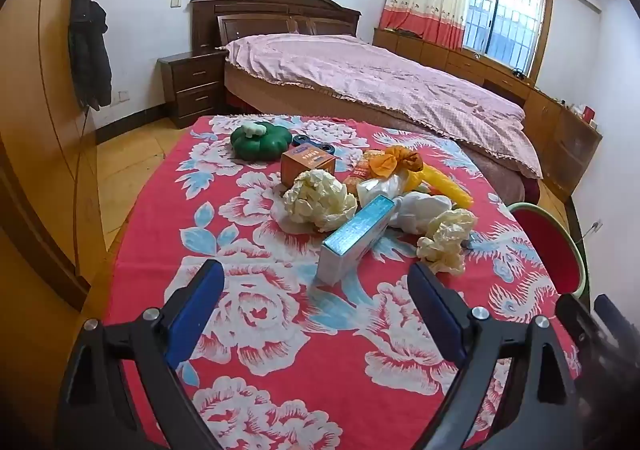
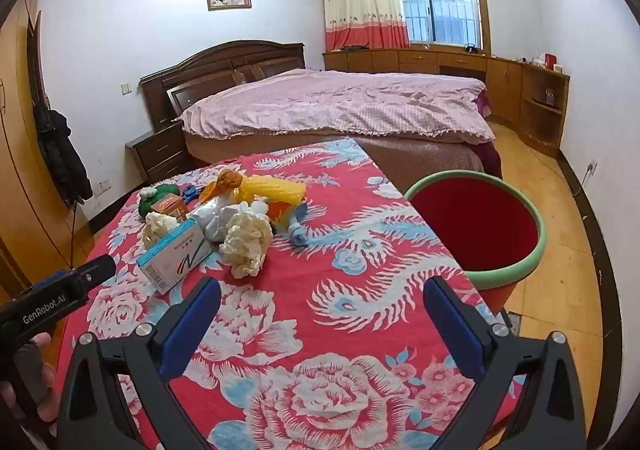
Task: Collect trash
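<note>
My left tool (image 1: 316, 282) hangs spread wide and empty; just ahead the teal box (image 1: 352, 238) runs lengthwise away, rightward. My right tool (image 2: 320, 302) gapes too, box (image 2: 176, 256) ahead-left.

In the left wrist view, bare cloth (image 1: 280, 330) runs from the frame's bottom up to the blue box (image 1: 354, 238), which stands first in the way at centre, with a paper wad (image 1: 320, 200) behind it to the left, another wad (image 1: 446, 240) to its right, and bags (image 1: 420, 206) and an orange box (image 1: 307, 166) crowded behind. The left strip of cloth is free up to the green toy (image 1: 260, 140) in the upper left. In the right wrist view, the centre and right of the cloth (image 2: 360, 290) lie bare as far as the red bin (image 2: 476, 226) at right, while the pile (image 2: 224, 218) fills the left middle.
</note>
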Demonstrator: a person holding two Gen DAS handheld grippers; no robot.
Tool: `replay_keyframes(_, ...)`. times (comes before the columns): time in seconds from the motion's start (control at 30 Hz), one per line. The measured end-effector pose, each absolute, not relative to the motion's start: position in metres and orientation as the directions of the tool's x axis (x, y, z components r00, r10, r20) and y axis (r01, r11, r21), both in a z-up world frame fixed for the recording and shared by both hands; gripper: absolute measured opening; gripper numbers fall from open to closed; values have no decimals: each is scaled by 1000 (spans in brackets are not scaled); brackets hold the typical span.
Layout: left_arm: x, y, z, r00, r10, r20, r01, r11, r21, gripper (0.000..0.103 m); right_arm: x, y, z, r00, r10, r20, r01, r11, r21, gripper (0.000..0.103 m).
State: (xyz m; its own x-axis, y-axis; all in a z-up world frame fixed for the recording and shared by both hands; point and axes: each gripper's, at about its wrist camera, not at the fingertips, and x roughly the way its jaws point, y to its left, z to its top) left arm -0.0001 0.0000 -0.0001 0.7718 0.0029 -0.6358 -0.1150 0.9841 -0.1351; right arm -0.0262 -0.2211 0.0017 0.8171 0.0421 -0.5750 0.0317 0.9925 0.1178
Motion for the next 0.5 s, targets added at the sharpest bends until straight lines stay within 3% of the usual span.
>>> replay_keyframes(0.5, -2, 3, 9, 769, 10, -639, -127, 982, -137, 93, -39, -224, 19, 851, 47, -523, 17, 993, 118, 103)
